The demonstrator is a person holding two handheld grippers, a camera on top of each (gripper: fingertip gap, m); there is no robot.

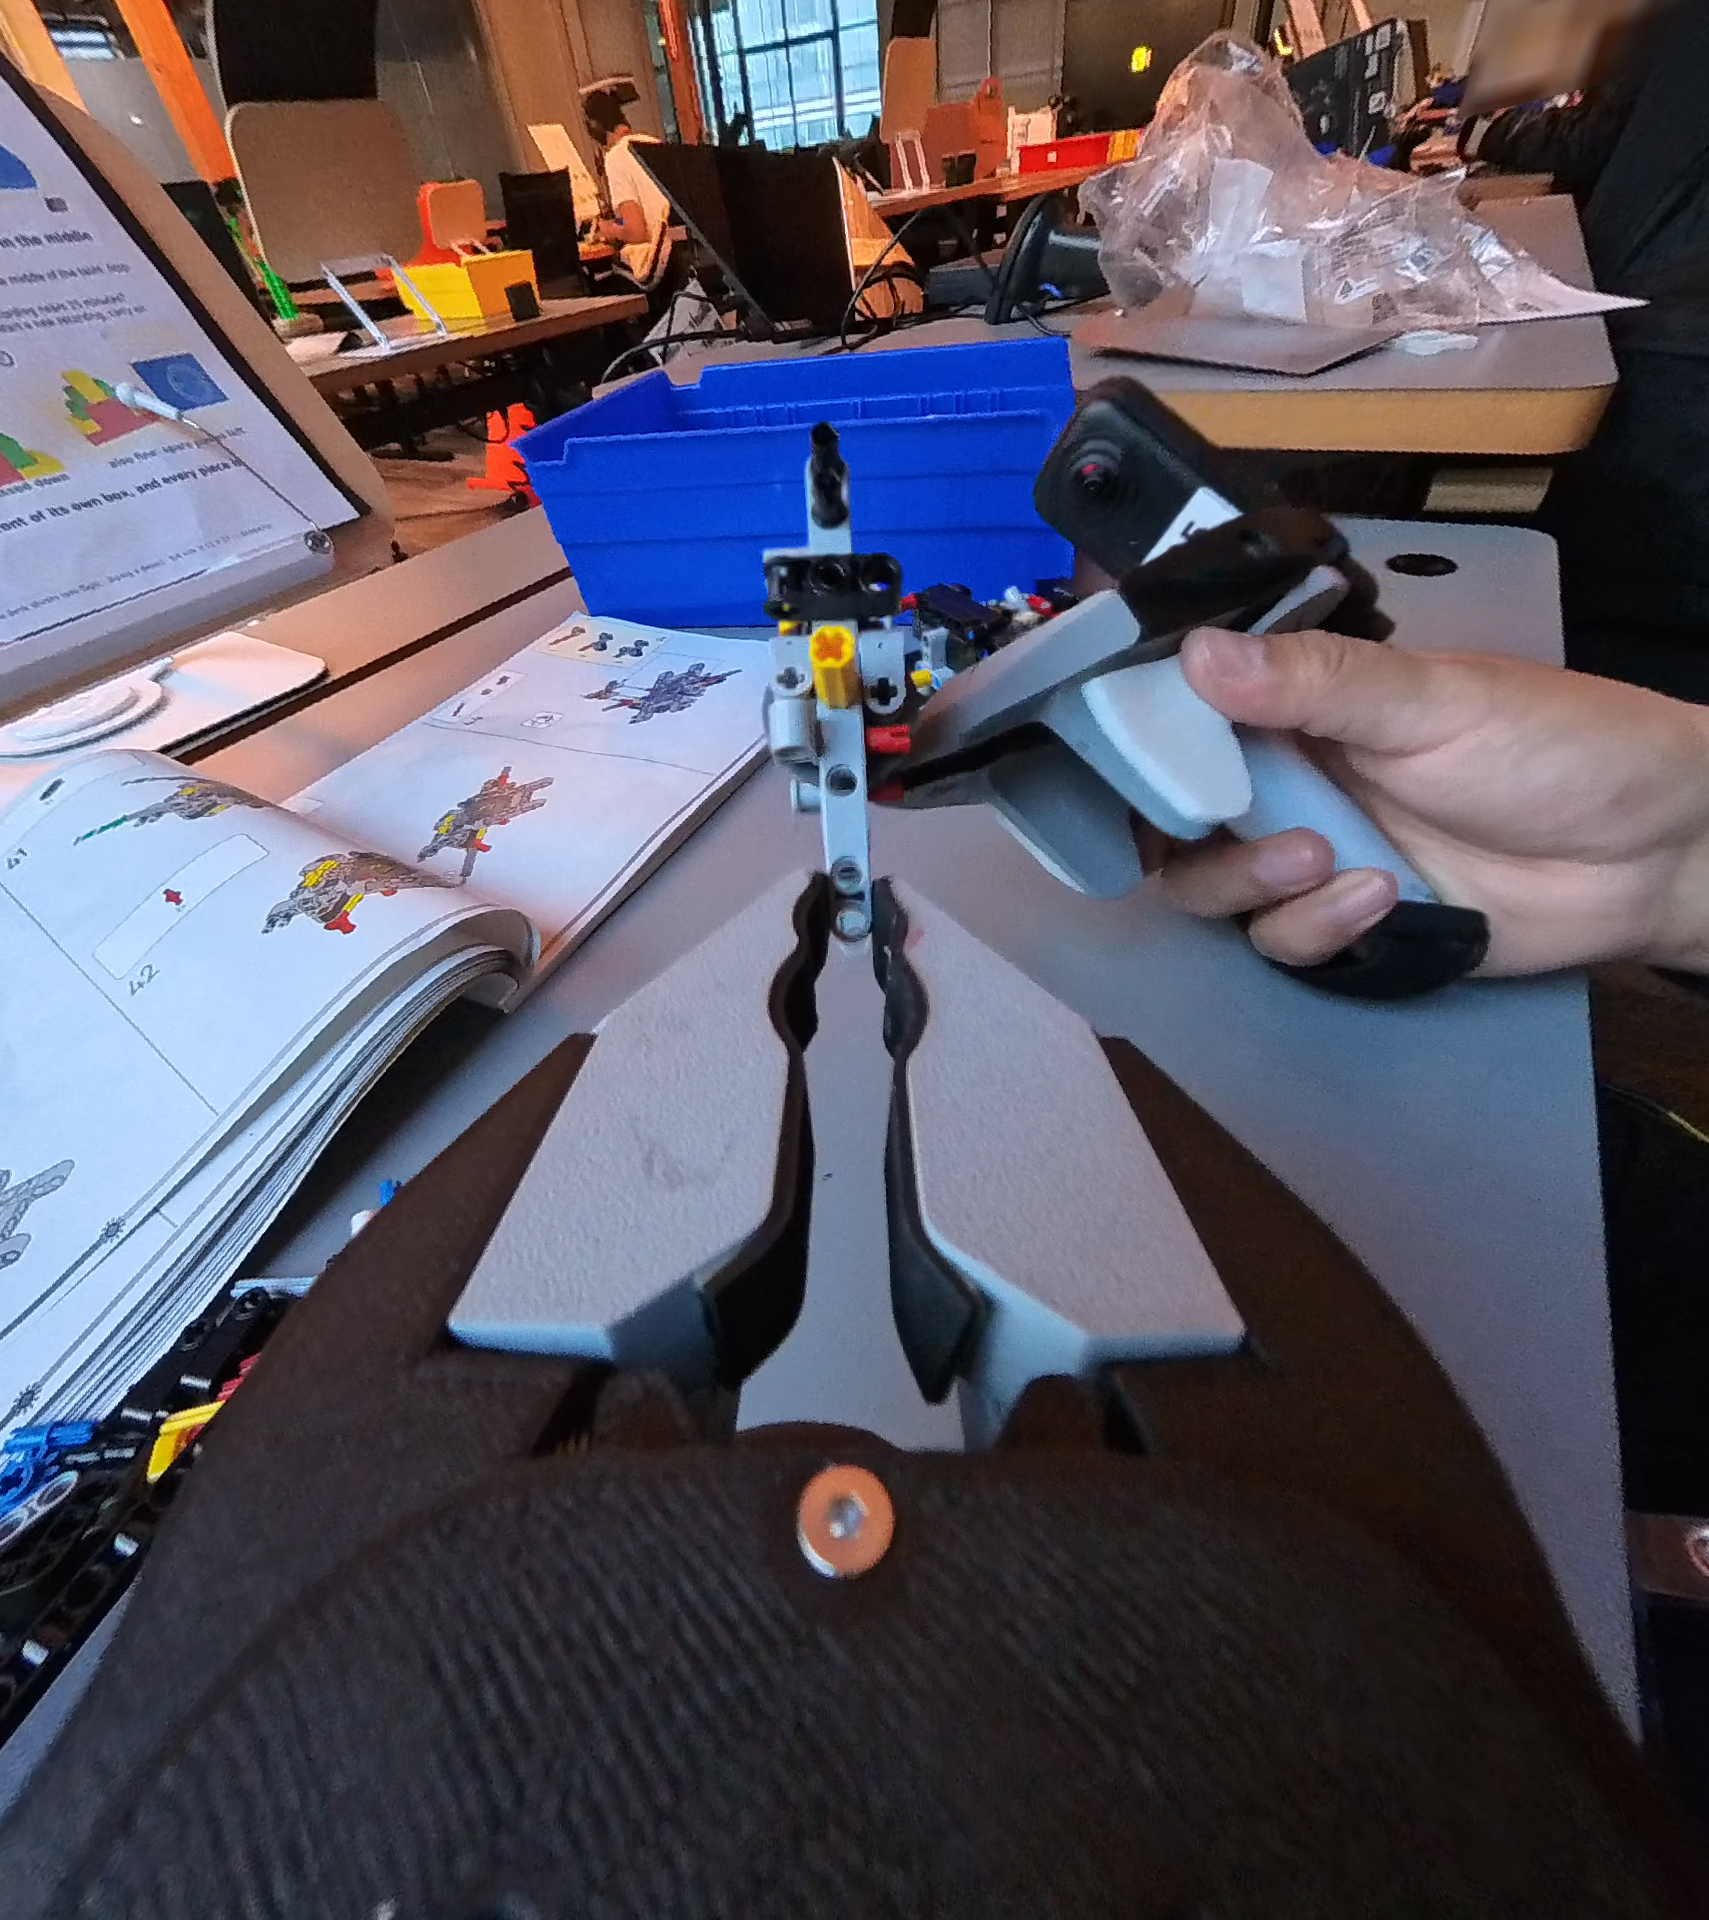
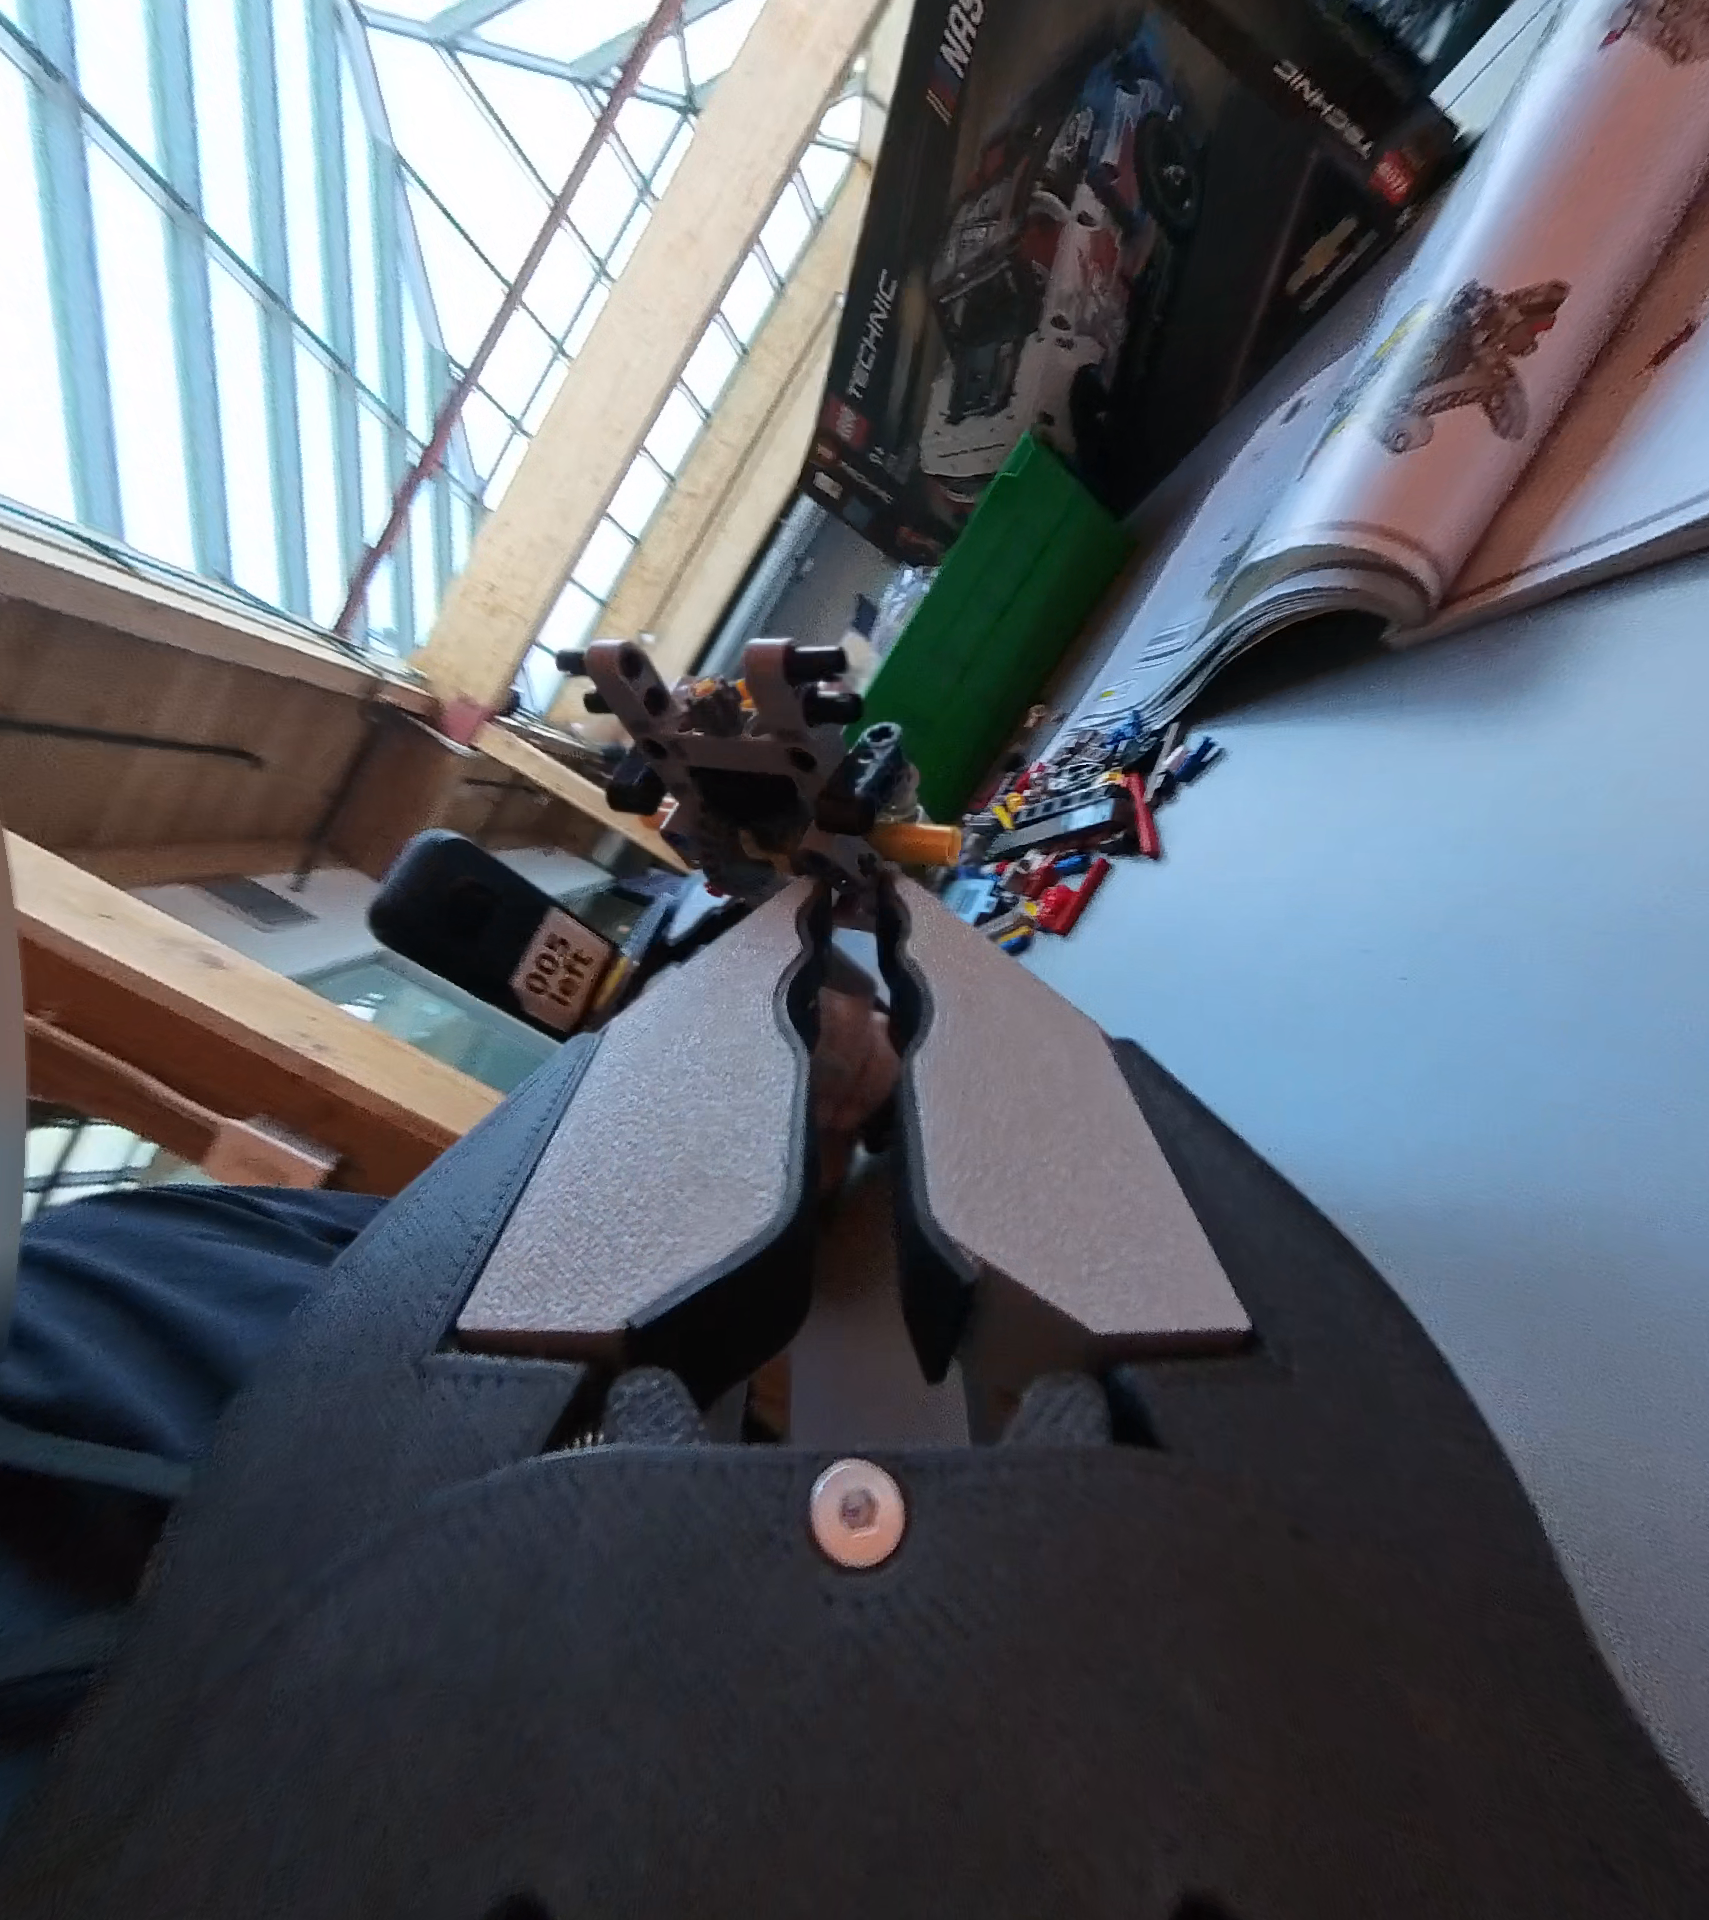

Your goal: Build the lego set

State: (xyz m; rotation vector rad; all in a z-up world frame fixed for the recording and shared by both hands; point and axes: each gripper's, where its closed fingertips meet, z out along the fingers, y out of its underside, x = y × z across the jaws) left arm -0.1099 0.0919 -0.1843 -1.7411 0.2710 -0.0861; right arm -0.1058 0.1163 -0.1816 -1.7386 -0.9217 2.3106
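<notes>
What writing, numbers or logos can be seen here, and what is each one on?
I don't copy out wording, so here is where it stands:
Propped instruction sheet: printed lines under coloured brick pictures.
Open building booklet: step numbers beside diagrams.
Dark model-car box: brand lettering and logos.
Tag on black camera: short label.
Clear plastic bags: print too small to read.

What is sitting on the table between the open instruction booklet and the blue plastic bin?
In the left wrist view, only bare grey table shows between the open instruction booklet and the blue plastic bin.
</notes>
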